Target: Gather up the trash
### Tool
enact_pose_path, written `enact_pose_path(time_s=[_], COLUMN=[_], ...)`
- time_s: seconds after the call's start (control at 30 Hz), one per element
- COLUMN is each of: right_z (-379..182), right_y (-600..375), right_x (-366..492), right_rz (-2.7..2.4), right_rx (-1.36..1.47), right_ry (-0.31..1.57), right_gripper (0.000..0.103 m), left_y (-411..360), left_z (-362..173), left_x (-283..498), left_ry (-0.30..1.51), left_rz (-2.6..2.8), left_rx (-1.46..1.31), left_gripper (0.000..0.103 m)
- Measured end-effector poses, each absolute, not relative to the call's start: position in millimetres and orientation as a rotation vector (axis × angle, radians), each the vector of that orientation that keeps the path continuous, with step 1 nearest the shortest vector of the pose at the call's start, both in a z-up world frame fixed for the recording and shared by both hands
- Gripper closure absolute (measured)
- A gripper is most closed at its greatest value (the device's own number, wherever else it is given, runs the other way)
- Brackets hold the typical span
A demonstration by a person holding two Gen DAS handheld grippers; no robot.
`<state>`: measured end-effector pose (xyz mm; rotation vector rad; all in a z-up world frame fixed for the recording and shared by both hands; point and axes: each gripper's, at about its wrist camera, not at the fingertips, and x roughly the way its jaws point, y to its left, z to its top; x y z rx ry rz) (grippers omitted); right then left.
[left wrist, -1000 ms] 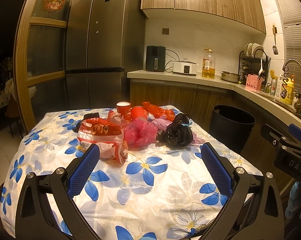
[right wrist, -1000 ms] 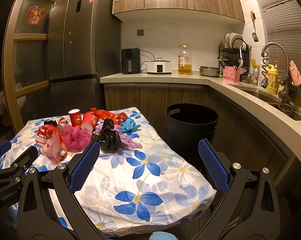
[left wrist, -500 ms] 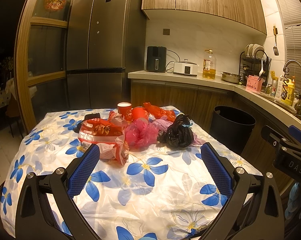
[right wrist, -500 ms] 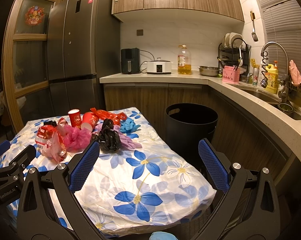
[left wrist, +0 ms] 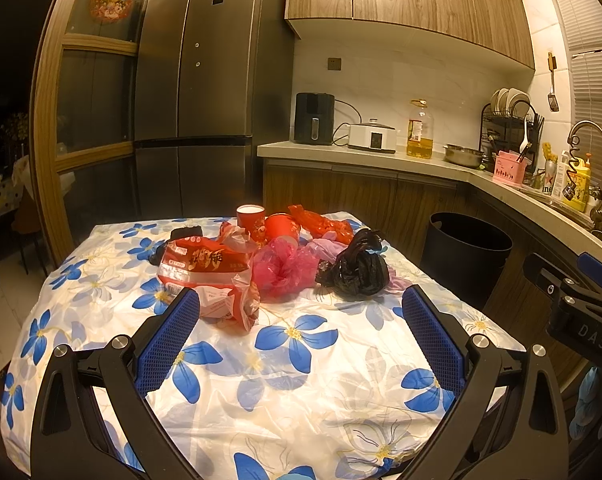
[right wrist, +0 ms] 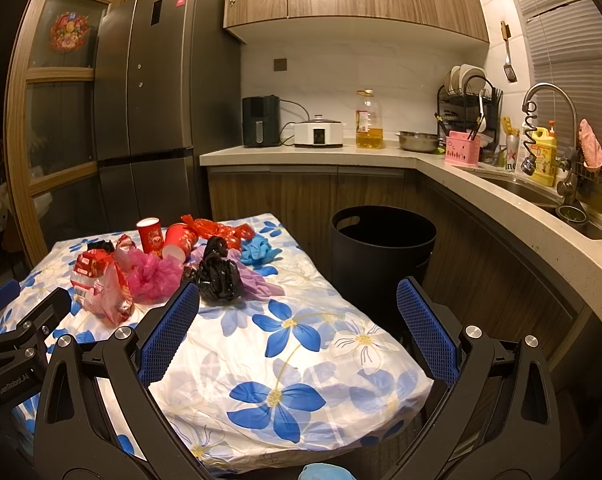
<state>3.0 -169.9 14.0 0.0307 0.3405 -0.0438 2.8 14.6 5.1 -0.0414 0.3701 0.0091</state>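
Table [left wrist: 301, 380], covered by a white cloth with blue flowers; trash heaped at its far half, toward 12 o'clock from both grippers.

Left gripper [left wrist: 301, 338]: fingers spread wide, nothing between them, held above the near part of the table. Its left pad overlaps the snack bag in the left wrist view; contact cannot be told.

Right gripper [right wrist: 299, 330]: fingers spread wide, empty, held over the table's near right corner.

Trash, left to right in the left wrist view:
- Snack bag [left wrist: 209, 276], red and clear, lying flat, at 11 o'clock.
- Pink bag [left wrist: 285, 268], crumpled, just beside the snack bag.
- Black bag [left wrist: 355, 272], knotted, at 1 o'clock, resting on a purple bag [right wrist: 259, 282].
- Two red cups: upright cup [left wrist: 251, 218] at the far edge; tipped cup [left wrist: 281, 229] touching it.
- Red wrapper [left wrist: 321, 222] behind the cups.
- Blue glove [right wrist: 259, 251], far right of the heap.

Bin [right wrist: 383, 248]: black, round, on the floor at 2 o'clock, between the table and the counter [right wrist: 501, 196].
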Motion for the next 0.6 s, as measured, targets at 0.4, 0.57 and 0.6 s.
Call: enact_pose_path(time_s=[0.4, 0.57, 0.6], right_z=[11.8, 11.5, 11.1], right_y=[-170.1, -170.0, -169.9], right_x=[3.3, 3.7, 3.8], right_rz=[-0.039, -0.038, -0.036], right_rx=[0.030, 0.030, 0.030], right_ry=[0.342, 0.342, 0.341], right_gripper=[0.005, 0.005, 0.005], left_y=[15.3, 15.4, 15.1], left_z=[4.4, 4.4, 4.4], left_x=[2.9, 2.9, 2.7], left_ry=[0.370, 0.369, 0.368], left_rz=[0.011, 0.010, 0.012], left_rx=[-0.042, -0.042, -0.041], left_gripper=[0.005, 0.005, 0.005])
